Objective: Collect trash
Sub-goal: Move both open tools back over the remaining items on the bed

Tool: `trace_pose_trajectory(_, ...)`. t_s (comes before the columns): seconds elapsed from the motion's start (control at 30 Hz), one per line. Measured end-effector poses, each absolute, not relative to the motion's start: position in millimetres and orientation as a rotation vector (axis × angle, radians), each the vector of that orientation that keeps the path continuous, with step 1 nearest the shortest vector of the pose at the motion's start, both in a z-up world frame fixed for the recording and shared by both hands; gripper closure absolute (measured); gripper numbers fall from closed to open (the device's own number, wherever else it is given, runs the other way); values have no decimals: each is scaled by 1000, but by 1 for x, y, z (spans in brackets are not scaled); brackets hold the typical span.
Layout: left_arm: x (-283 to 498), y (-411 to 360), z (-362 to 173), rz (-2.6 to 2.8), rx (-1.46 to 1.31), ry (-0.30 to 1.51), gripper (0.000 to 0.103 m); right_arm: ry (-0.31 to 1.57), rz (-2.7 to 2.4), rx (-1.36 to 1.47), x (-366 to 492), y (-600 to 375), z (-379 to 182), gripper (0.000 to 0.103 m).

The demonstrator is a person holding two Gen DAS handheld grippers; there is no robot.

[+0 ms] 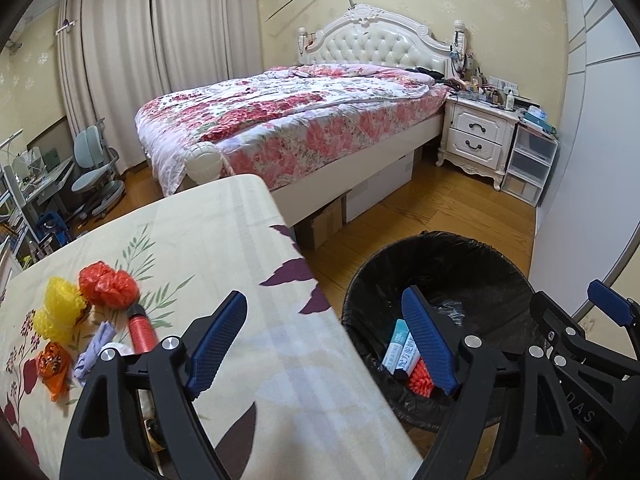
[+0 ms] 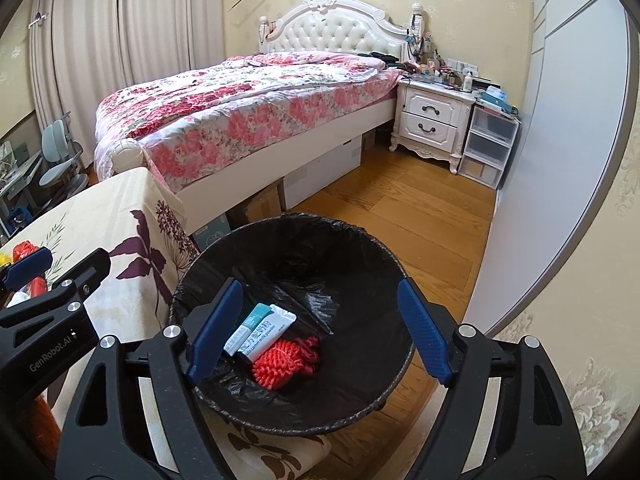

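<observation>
While both grippers hung empty, crumpled yellow, red and orange wrappers (image 1: 64, 312) lay on the floral-clothed table (image 1: 224, 240) left of the black-lined round bin (image 2: 360, 240). The left gripper (image 1: 324, 340) gaped beside that bin; the right gripper (image 2: 320, 332) gaped above it, over a white carton (image 2: 266, 334) and red mesh (image 2: 286, 360).

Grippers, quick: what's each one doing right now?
Left gripper: open, holding nothing.
Right gripper: open, holding nothing, above the trash bin.
</observation>
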State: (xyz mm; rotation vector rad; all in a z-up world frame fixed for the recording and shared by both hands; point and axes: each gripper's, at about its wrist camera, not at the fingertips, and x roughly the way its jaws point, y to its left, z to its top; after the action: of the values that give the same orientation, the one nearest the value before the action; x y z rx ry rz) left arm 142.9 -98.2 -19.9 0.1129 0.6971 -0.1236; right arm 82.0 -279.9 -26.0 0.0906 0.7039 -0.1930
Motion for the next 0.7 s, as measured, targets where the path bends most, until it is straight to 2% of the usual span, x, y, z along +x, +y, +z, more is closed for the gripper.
trace_pose_trajectory(0.7, 77, -8, -20, -7, 68, 717, 23, 742, -14, 34, 44, -197, -30, 25)
